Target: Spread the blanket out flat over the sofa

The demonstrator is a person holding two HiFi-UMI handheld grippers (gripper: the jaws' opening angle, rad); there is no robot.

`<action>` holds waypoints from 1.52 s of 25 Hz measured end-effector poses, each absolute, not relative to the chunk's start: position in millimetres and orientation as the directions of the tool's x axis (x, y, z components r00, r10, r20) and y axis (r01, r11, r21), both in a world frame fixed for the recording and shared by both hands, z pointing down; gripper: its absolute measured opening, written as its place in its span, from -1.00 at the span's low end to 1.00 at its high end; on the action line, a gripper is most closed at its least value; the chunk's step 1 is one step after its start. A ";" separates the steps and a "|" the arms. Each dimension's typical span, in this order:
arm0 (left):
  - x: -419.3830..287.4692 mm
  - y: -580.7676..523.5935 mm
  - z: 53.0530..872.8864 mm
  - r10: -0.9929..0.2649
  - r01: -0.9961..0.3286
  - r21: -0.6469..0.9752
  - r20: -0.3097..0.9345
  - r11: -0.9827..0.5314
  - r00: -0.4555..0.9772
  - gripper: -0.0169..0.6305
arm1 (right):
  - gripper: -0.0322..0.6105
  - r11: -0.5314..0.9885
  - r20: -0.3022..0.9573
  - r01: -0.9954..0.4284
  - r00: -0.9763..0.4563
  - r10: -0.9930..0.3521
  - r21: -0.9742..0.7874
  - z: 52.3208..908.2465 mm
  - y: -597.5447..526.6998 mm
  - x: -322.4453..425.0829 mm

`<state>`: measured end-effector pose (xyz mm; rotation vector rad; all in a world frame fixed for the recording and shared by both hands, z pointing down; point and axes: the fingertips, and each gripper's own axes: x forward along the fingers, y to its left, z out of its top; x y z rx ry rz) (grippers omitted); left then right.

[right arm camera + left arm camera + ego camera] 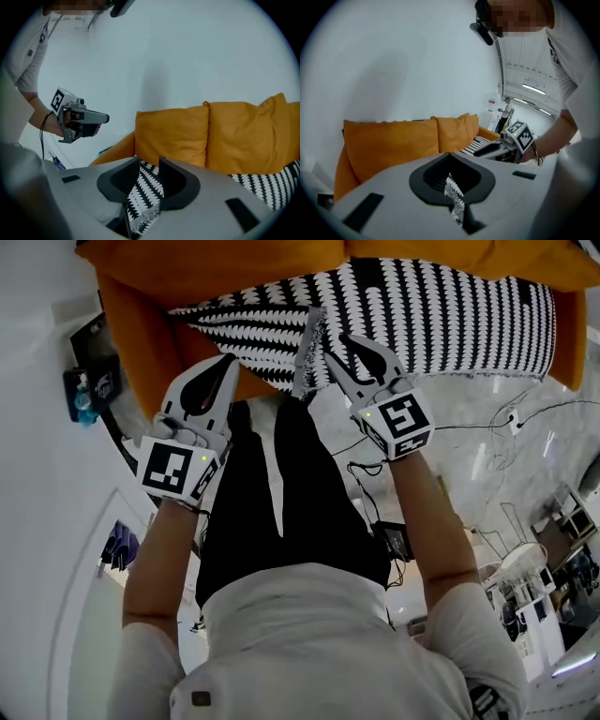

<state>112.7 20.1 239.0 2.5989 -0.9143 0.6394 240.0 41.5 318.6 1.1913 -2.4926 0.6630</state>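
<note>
Black-and-white scalloped woven blanket (422, 315) lies ahead of both tongs on the orange cushioned sofa (169, 277). My left gripper (451, 176) pinches a patterned strip; my right gripper (149, 176) gapes, its jaws astride the fringed edge.

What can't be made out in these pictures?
- Head view: the back of the sofa, cut off by the top edge.
- Left gripper view: most of the blanket, behind the left tongs.
- Right gripper view: the blanket's right end, past the picture's edge.
</note>
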 end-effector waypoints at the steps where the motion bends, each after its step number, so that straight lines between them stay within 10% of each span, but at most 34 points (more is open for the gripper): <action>1: 108.9 18.7 251.4 -0.507 -0.655 0.144 0.518 -0.741 0.688 -0.92 | -0.47 0.552 0.455 -0.788 -0.612 -0.647 -0.275 331.1 35.5 238.0; 32: 82.4 -24.7 458.8 -0.432 -0.688 0.207 0.644 -0.696 0.631 -0.92 | -0.44 0.513 0.786 -0.821 -0.483 -0.387 -0.251 640.9 -20.9 225.5; 38: 75.4 -24.9 455.4 -0.437 -0.698 0.219 0.644 -0.682 0.628 -0.92 | -0.75 0.525 0.798 -0.817 -0.473 -0.373 -0.238 638.8 -16.4 222.2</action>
